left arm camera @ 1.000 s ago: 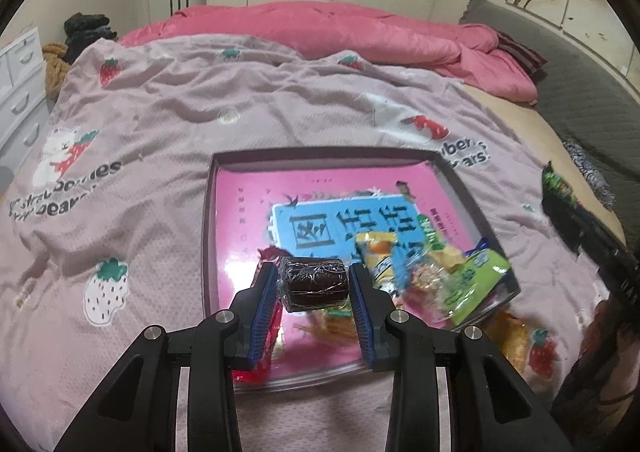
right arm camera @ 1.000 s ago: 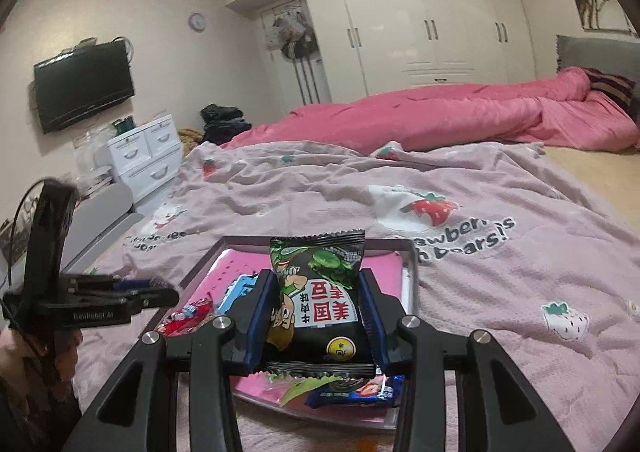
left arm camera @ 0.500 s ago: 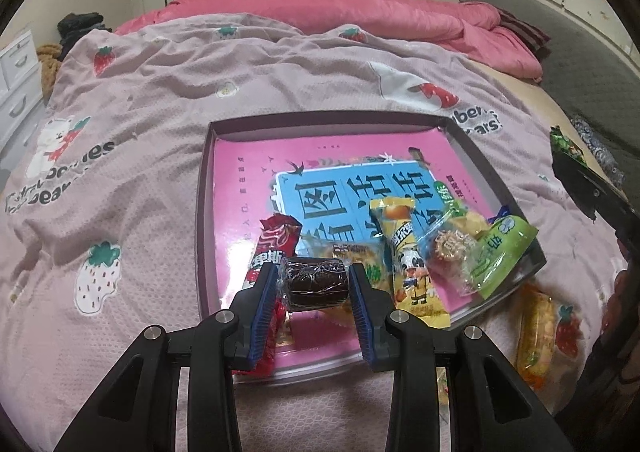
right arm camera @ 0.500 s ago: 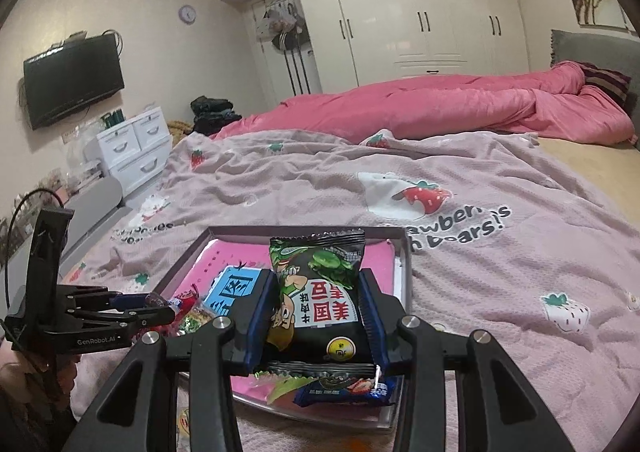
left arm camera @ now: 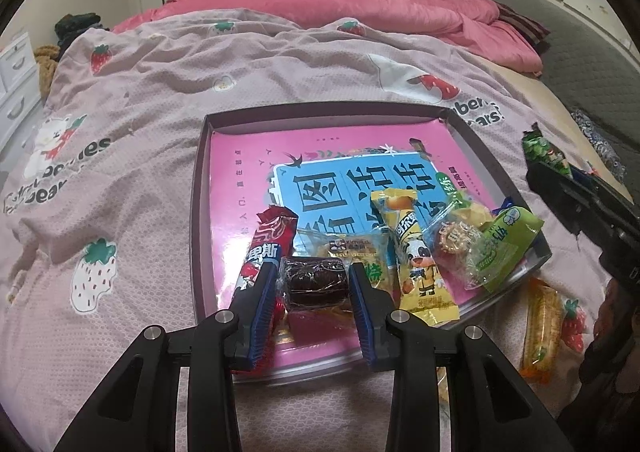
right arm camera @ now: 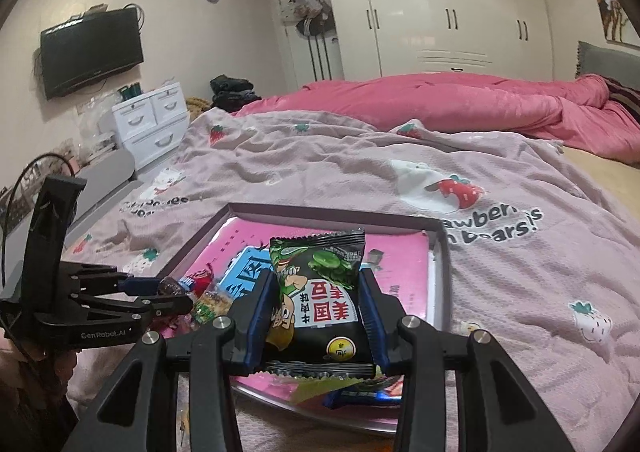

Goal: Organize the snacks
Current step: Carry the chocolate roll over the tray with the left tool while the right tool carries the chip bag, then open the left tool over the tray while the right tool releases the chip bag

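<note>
My left gripper (left arm camera: pixel 313 284) is shut on a dark brown wrapped cake roll (left arm camera: pixel 314 281), held low over the near edge of a shallow grey tray (left arm camera: pixel 320 110) lined with a pink and blue sheet. Several snack packets lie along the tray's near side: a red one (left arm camera: pixel 266 240), a yellow cow one (left arm camera: pixel 416 260), a green one (left arm camera: pixel 500 244). My right gripper (right arm camera: pixel 318 304) is shut on a black and green pea snack packet (right arm camera: pixel 320 292), held above the tray's near right part (right arm camera: pixel 440 252). The left gripper shows in the right wrist view (right arm camera: pixel 160 294).
The tray sits on a bed with a pink strawberry-print cover (left arm camera: pixel 140 112). An orange packet (left arm camera: pixel 542 328) lies on the cover outside the tray's right corner. A pink quilt (right arm camera: pixel 460 108) is bunched at the far side. White drawers (right arm camera: pixel 152 124) stand left of the bed.
My left gripper has moved down and closer over the tray's near edge with the cake roll. My right gripper has held its packet almost still.
</note>
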The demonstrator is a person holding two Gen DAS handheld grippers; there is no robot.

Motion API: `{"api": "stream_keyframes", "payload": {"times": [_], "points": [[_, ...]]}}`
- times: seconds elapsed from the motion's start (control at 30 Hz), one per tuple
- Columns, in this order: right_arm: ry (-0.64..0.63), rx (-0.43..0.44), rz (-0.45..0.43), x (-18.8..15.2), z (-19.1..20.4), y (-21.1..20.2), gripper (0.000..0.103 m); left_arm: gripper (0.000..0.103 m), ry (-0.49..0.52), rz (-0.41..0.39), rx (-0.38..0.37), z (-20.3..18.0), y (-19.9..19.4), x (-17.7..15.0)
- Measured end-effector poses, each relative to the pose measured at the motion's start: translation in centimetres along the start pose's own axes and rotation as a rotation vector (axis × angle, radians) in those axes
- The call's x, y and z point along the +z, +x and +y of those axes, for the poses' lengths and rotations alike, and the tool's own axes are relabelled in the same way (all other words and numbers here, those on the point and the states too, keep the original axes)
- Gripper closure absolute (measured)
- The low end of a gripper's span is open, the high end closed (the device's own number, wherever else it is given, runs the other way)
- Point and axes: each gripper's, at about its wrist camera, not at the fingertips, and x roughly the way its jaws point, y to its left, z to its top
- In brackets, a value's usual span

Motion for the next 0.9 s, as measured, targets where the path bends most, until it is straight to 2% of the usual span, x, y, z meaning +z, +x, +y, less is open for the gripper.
{"api": "stream_keyframes", "payload": {"times": [0.53, 0.9], "points": [[-0.049, 0.023, 0.098, -1.1, 2.4, 3.2, 0.061, 0.065, -0.032, 0.002, 0.017, 1.3, -0.4, -0.4], [-0.076, 0.041, 0.114, -1.7, 3.3, 4.1, 0.060, 0.064, -0.049, 0.008, 0.014, 1.8, -0.2, -0.7]]}}
